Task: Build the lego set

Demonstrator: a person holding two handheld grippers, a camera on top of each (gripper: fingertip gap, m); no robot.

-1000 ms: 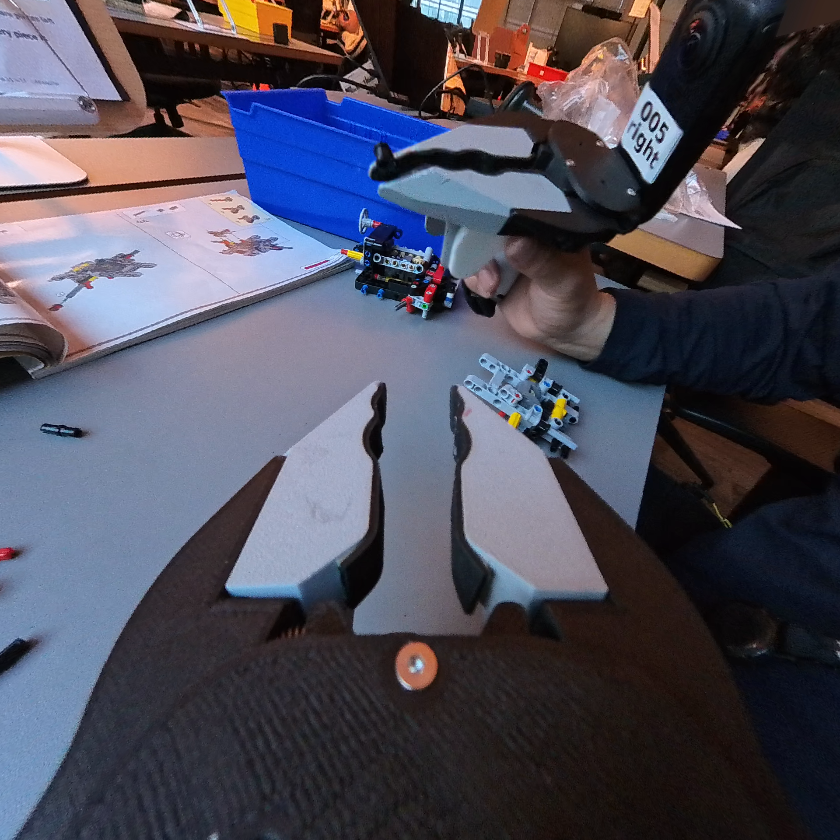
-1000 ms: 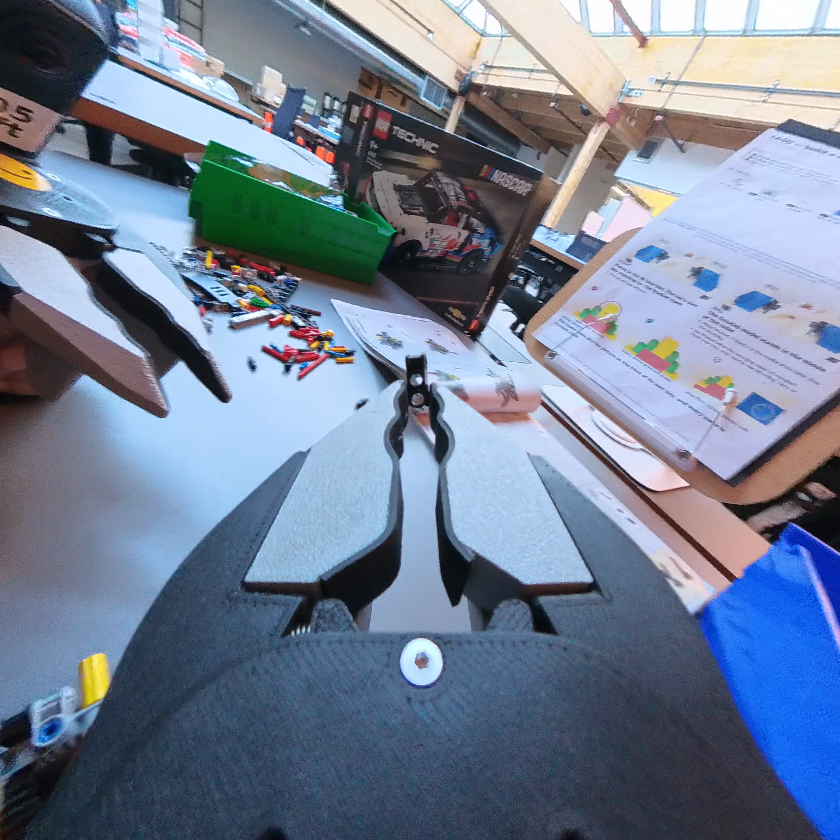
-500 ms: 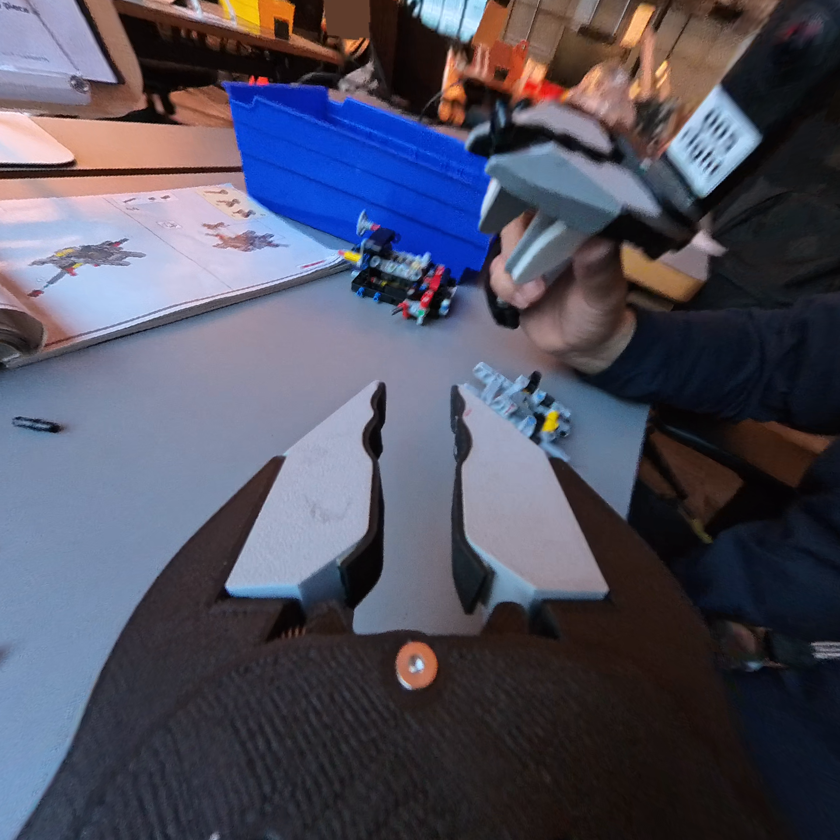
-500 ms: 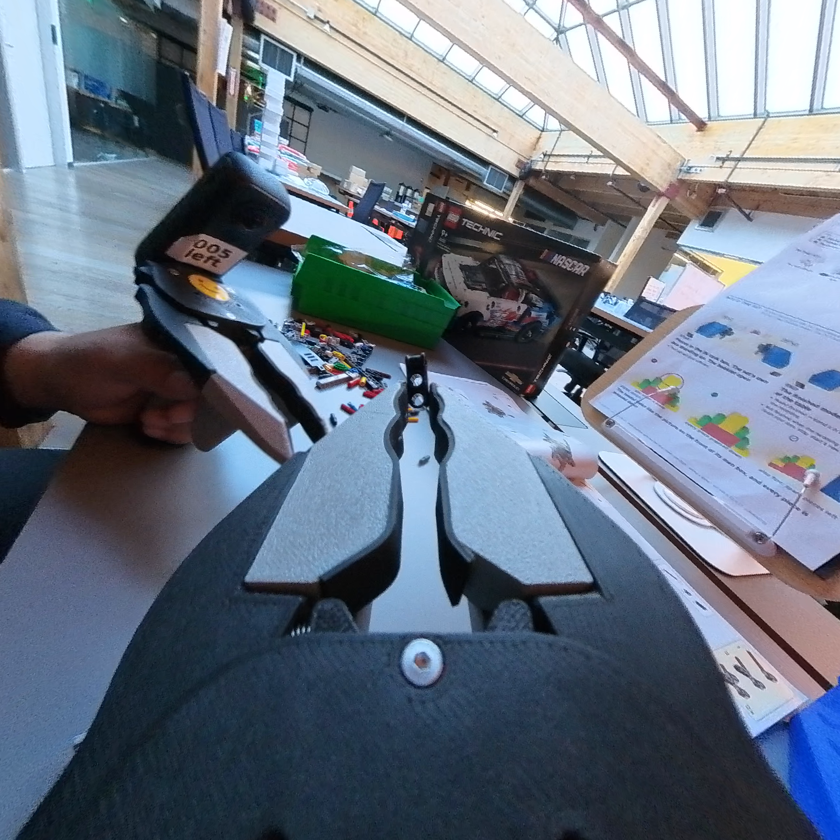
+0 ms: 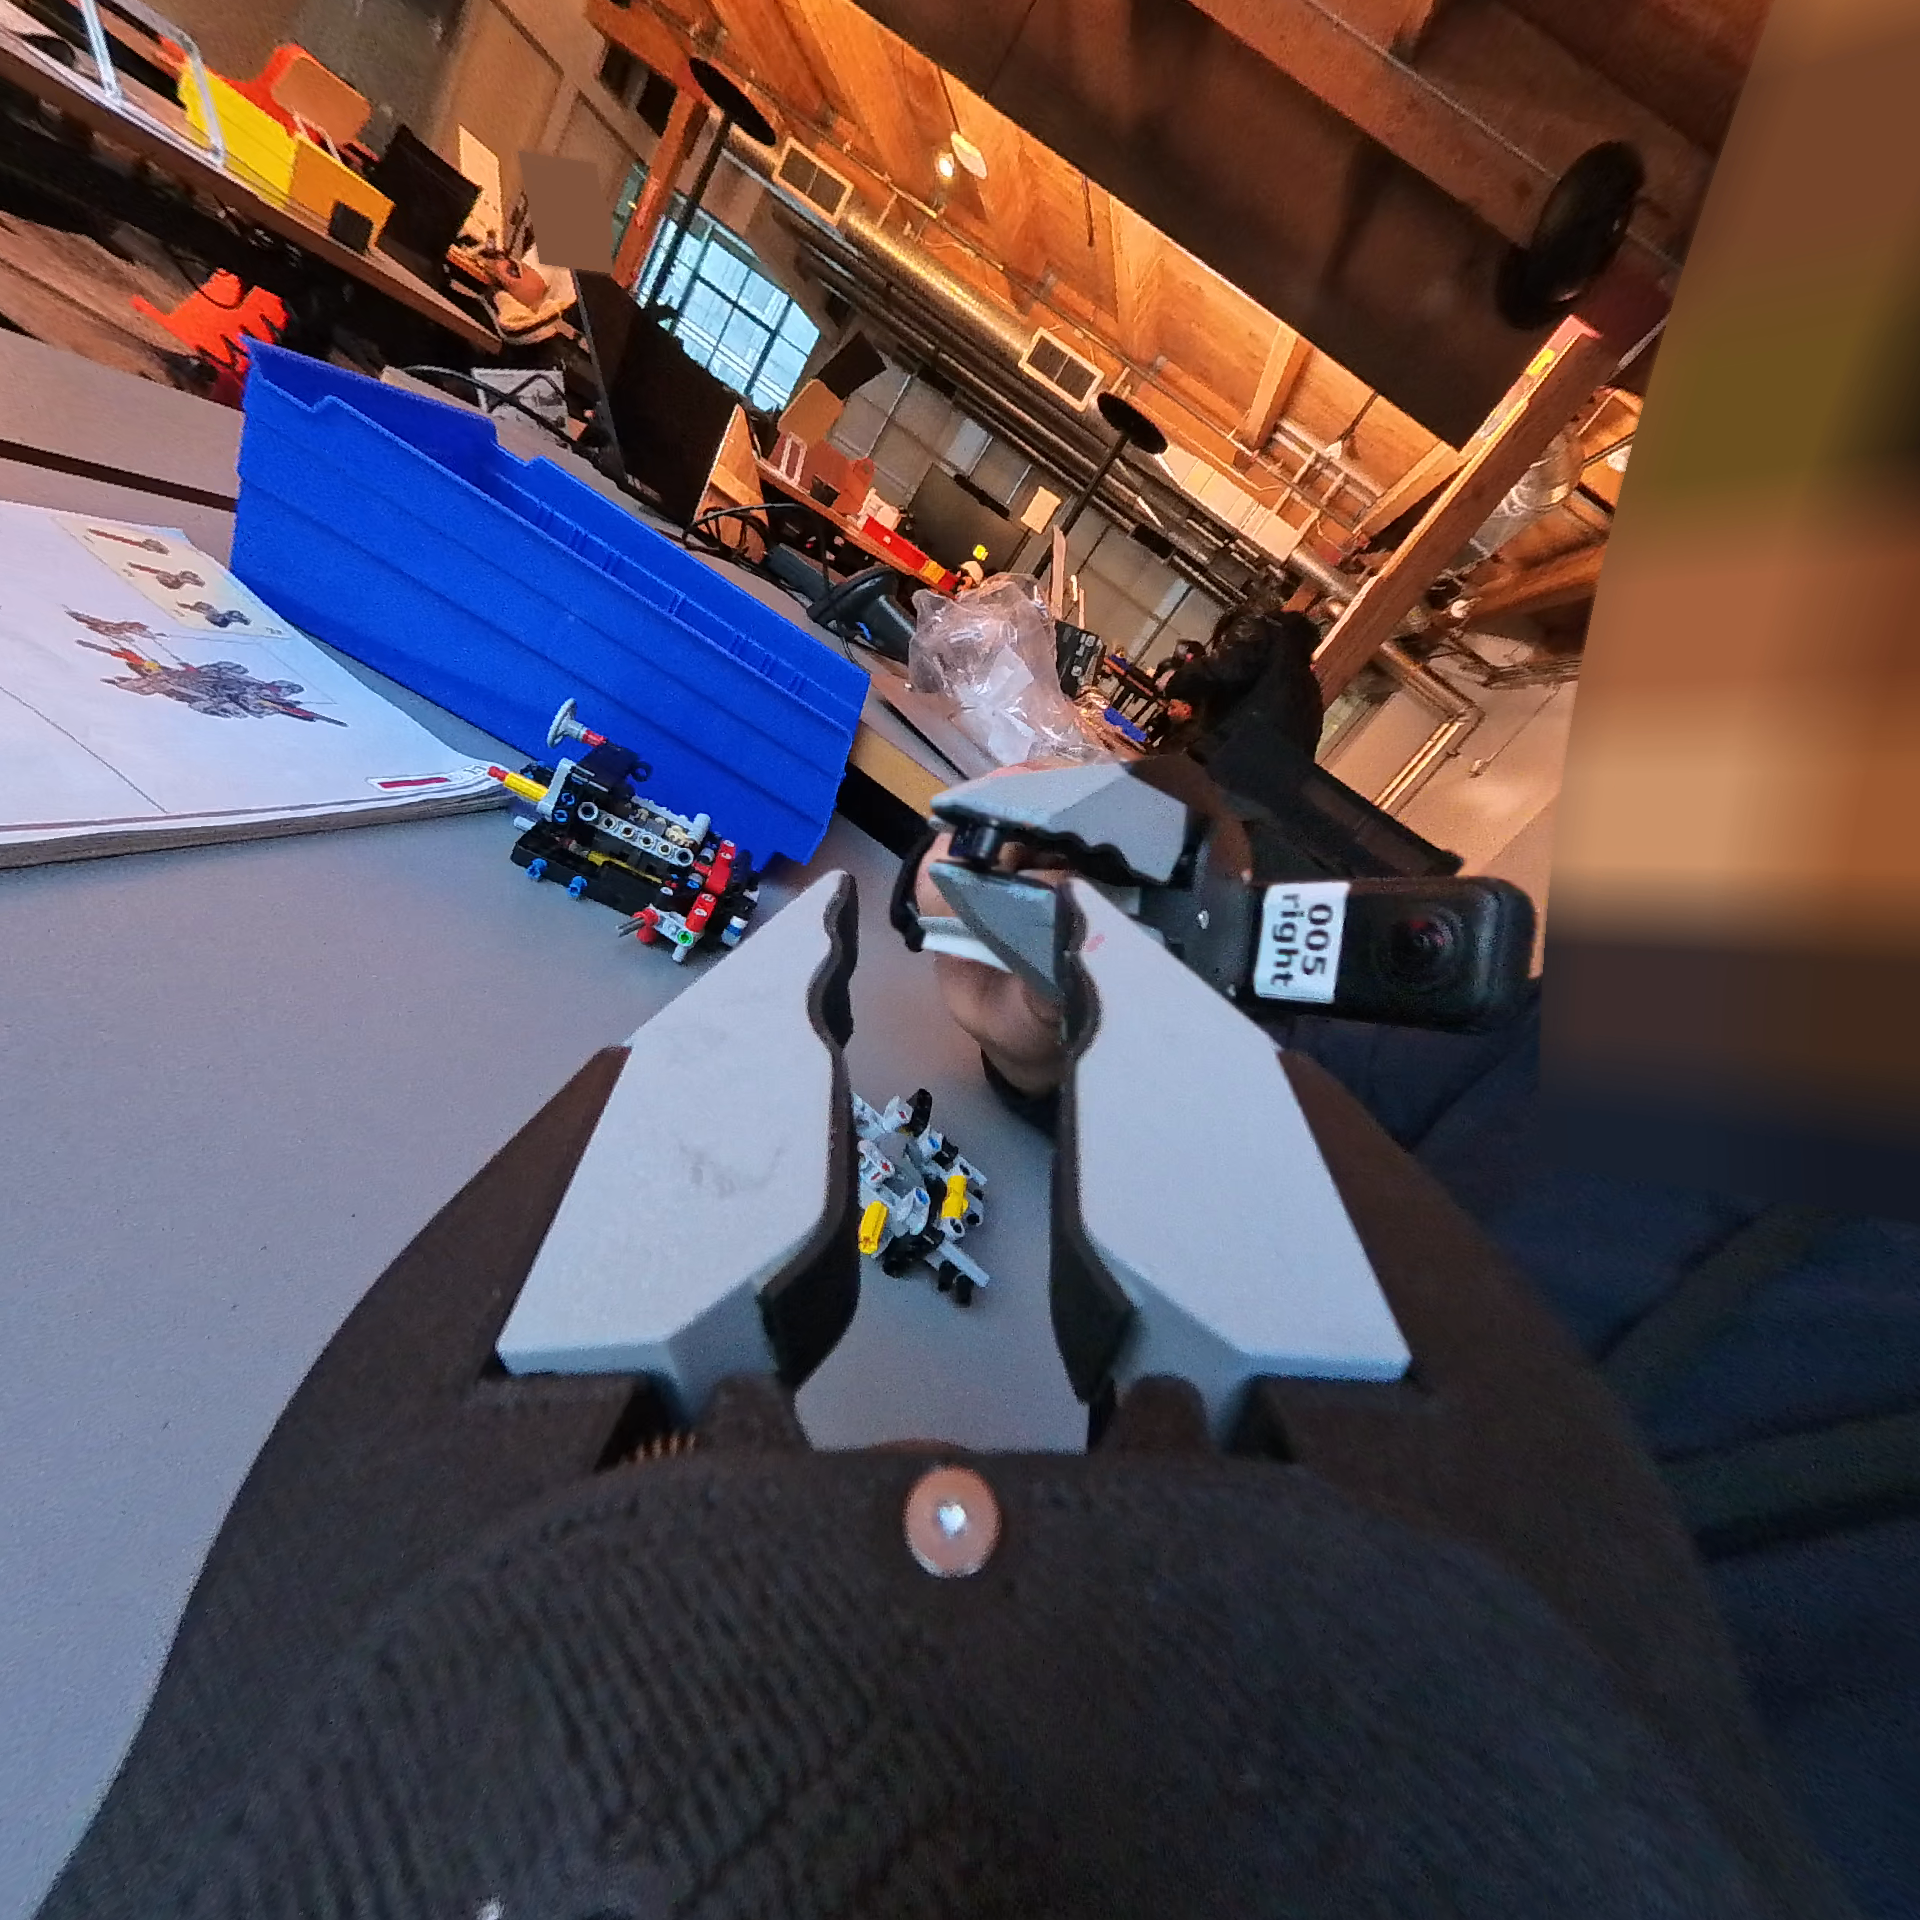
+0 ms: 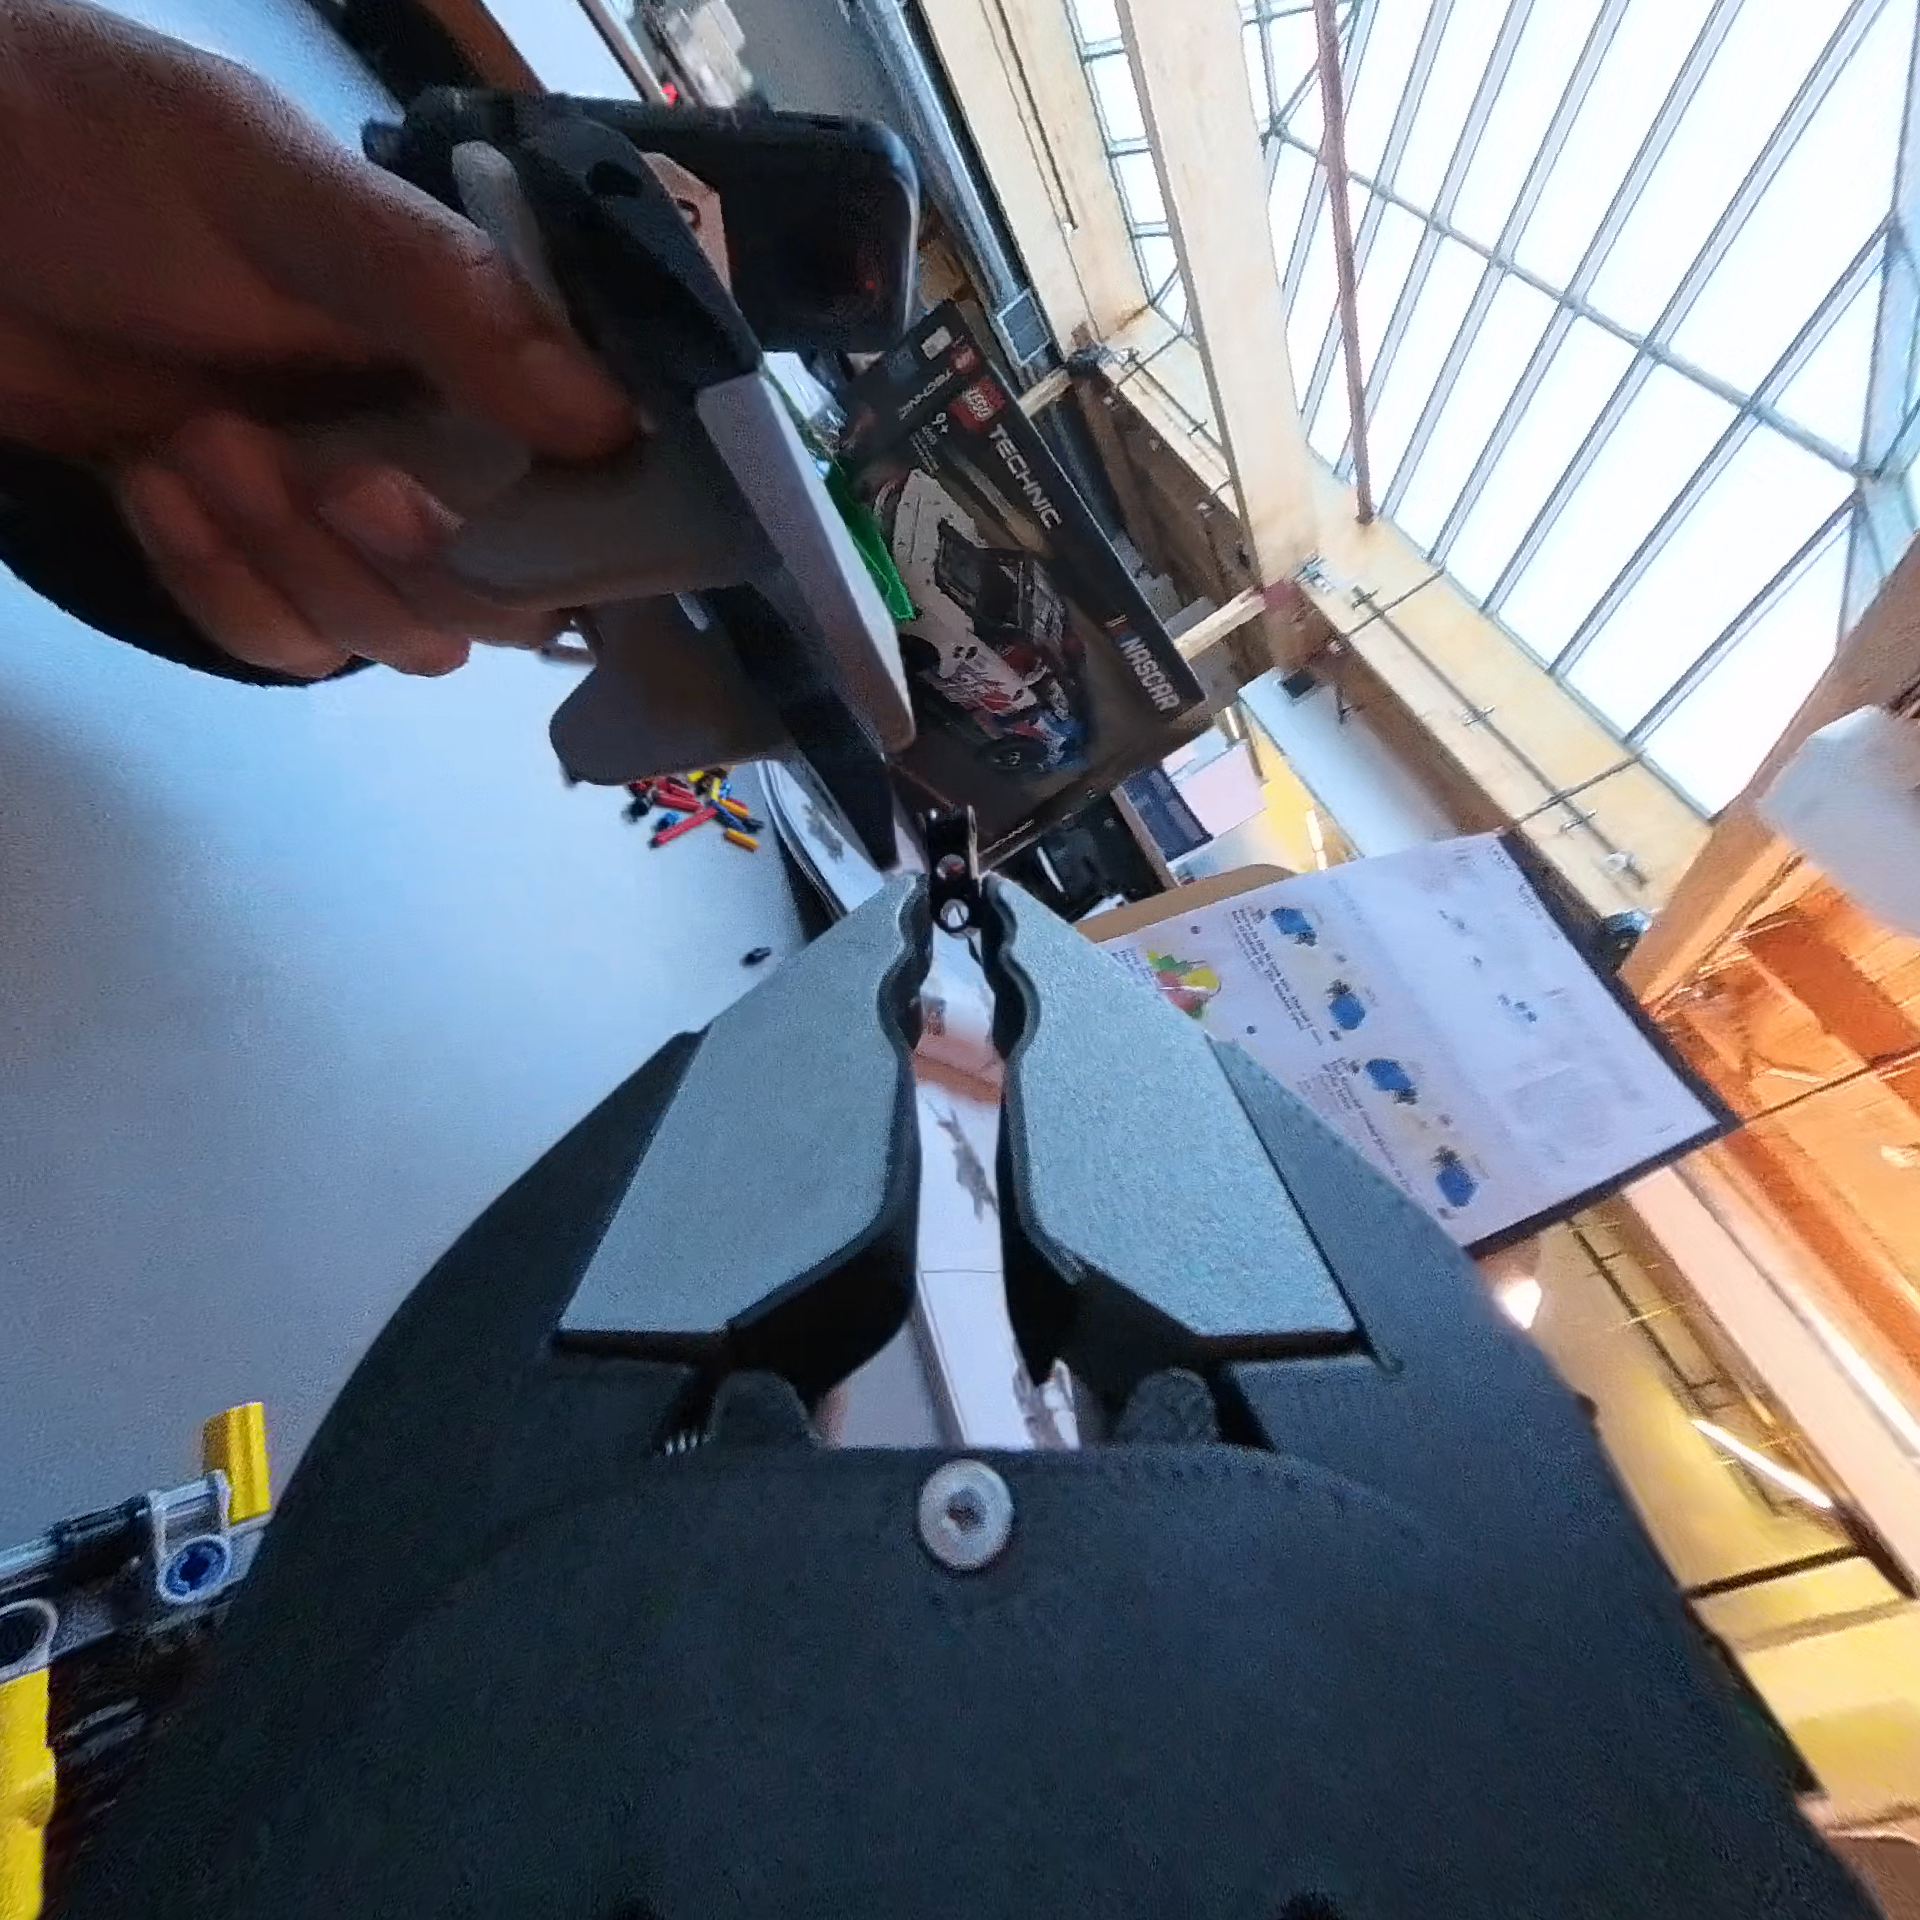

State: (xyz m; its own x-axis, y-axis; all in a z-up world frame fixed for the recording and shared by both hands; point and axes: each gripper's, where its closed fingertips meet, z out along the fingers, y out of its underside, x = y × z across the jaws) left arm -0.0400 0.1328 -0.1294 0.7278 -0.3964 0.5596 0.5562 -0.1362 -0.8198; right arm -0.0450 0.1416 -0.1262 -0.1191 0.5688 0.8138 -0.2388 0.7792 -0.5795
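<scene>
My left gripper (image 5: 956, 925) is open with nothing between its pads. It hangs above the grey table (image 5: 260, 1143), and a small grey, yellow and black brick assembly (image 5: 920, 1195) lies on the table beneath its fingers. My right gripper (image 6: 956, 914) is shut on a small black piece with holes (image 6: 951, 883), which sticks out past its fingertips. In the left wrist view the right gripper (image 5: 971, 862) lies on its side just beyond my left fingertips, with the black piece (image 5: 977, 840) at its tip. In the right wrist view the left gripper's fingers (image 6: 790, 540) are close by at the upper left.
A blue bin (image 5: 540, 613), an open instruction booklet (image 5: 156, 707) and a larger brick assembly (image 5: 634, 852) sit on the table. A clear plastic bag (image 5: 987, 665) lies behind. A car-picture box (image 6: 1018, 582), loose coloured pieces (image 6: 696, 810) and a clipboard sheet (image 6: 1434, 1029) show in the right wrist view. My left and right fingertips are right by each other.
My left jaws have opened wider. The right gripper has come down and rolled onto its side, close to my left fingertips, still shut on the black piece. Both views have tilted.
</scene>
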